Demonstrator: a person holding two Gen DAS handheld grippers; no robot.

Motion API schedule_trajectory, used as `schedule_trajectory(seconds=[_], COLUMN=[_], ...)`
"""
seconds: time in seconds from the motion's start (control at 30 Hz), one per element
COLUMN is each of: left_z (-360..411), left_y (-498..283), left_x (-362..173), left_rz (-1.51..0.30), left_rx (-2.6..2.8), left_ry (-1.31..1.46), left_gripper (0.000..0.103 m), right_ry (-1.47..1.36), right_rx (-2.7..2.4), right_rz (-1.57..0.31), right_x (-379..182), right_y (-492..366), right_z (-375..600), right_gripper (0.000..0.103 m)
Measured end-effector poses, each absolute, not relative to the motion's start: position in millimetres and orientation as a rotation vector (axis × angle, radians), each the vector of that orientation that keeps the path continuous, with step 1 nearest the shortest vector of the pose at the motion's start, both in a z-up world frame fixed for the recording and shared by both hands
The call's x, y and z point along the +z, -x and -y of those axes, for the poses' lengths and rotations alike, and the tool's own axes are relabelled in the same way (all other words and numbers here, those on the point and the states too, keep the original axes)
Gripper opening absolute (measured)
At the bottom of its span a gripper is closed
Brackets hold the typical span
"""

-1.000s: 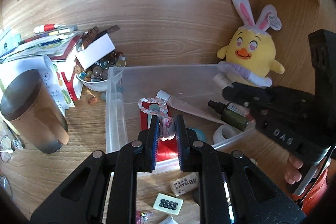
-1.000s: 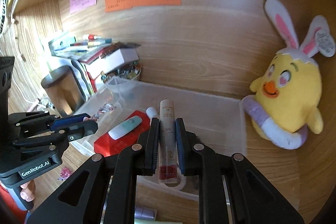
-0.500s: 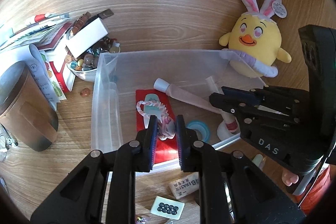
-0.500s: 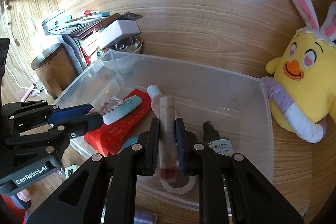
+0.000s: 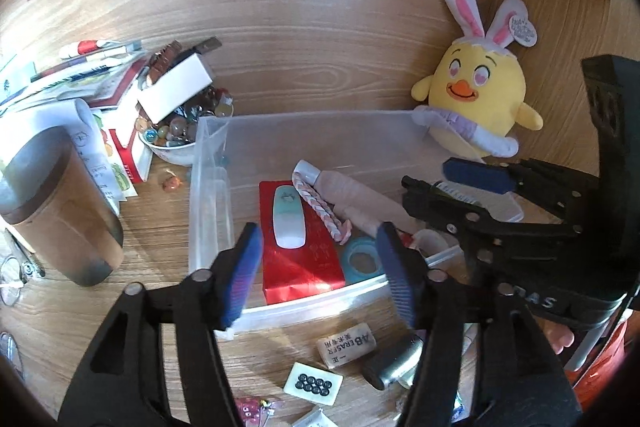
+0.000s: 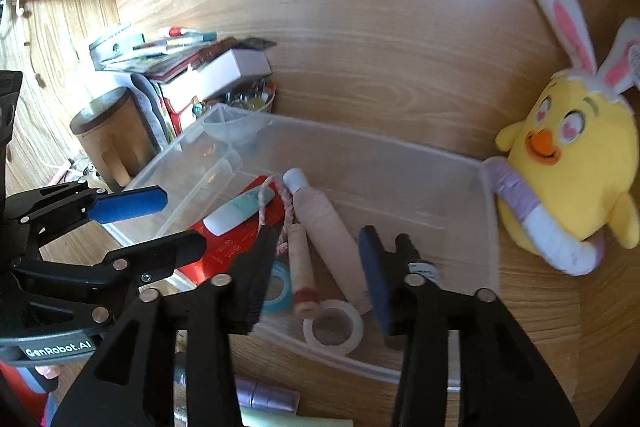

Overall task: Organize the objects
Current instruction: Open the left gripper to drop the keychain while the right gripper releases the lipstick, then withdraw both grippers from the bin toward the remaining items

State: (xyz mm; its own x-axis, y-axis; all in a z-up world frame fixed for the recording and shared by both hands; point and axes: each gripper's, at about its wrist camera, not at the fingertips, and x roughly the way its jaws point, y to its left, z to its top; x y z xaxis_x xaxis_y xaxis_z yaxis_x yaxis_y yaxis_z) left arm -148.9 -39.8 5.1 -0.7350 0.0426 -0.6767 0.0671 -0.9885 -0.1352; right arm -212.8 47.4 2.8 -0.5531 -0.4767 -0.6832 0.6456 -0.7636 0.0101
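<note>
Letting go on both sides now: your left tongs (image 5: 320, 267) have just been opening and stand spread with nothing between them, the braided rope (image 5: 320, 205) lying ahead of them on the red pack (image 5: 298, 267) in the bin (image 5: 210, 187). Your right tongs (image 6: 316, 275) have just been opening too, spread and empty, the slim tube (image 6: 301, 267) lying between and just beyond their tips on the bin floor, beside the tape roll (image 6: 334, 327). Lift both straight up and back so no pad catches the bin's near rim under them. Next pickings sit behind the left tongs on the table (image 5: 160, 211): eraser (image 5: 347, 343), dotted card (image 5: 313, 383). The tongs are close together, so part them first.
</note>
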Motion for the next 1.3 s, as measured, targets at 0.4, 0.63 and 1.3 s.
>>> schedule_trajectory(seconds=[0.4, 0.63, 1.3], left_z=[33, 32, 26], left_y=[107, 74, 39], left_x=[28, 35, -36], left_rz=[-0.187, -0.167, -0.375], left_rx=[-2.926, -2.941, -2.842], left_ry=[-1.056, -0.991, -1.281], left_gripper=[0.085, 0.095, 0.091], right_ry=[-0.766, -0.757, -0.874], right_rx=[-2.363, -2.384, -2.353], right_rz=[-0.340, -0.324, -0.269], right_x=[27, 22, -34], right_y=[172, 147, 91], right_z=[-75, -89, -110], right_gripper=[0.070, 0.079, 0.081])
